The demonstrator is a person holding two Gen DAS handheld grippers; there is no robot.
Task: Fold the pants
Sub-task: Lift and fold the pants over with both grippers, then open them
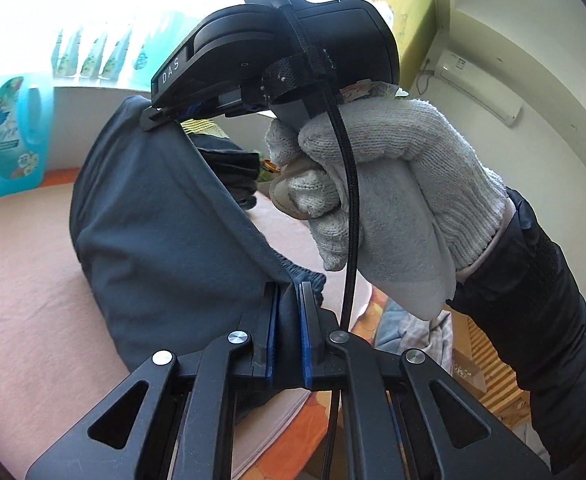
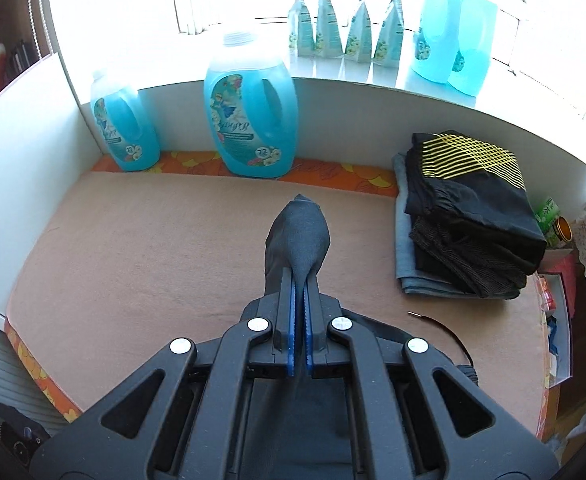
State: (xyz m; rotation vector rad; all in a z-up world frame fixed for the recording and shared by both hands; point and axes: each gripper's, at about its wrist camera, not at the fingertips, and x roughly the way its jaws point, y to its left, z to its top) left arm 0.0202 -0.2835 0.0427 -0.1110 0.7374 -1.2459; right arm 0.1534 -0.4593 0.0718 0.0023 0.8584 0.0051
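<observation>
The worktop point(image 2: 153, 240), covered in a tan cloth, carries 2 blue detergent jugs point(image 2: 253, 120) along its far edge and a stack of folded clothes point(image 2: 469, 216) at its far right corner. That stack suggests other garments are finished; this pair is not.

The dark blue-grey pants point(image 1: 165, 220) are lifted off the worktop, stretched in the air between both tools. In the left wrist view the cloth hangs in a broad sheet above the worktop's middle, so no fold has been laid down yet, as far as I can judge.

The left tool point(image 1: 289, 304) is clamped on the gathered waistband edge. The right tool point(image 2: 299, 284), held by the gloved right hand point(image 1: 393, 184), is pinched tight on another bunch of the pants.

Left to do: lay the pants down, fold them, and probably add them to the stack.
</observation>
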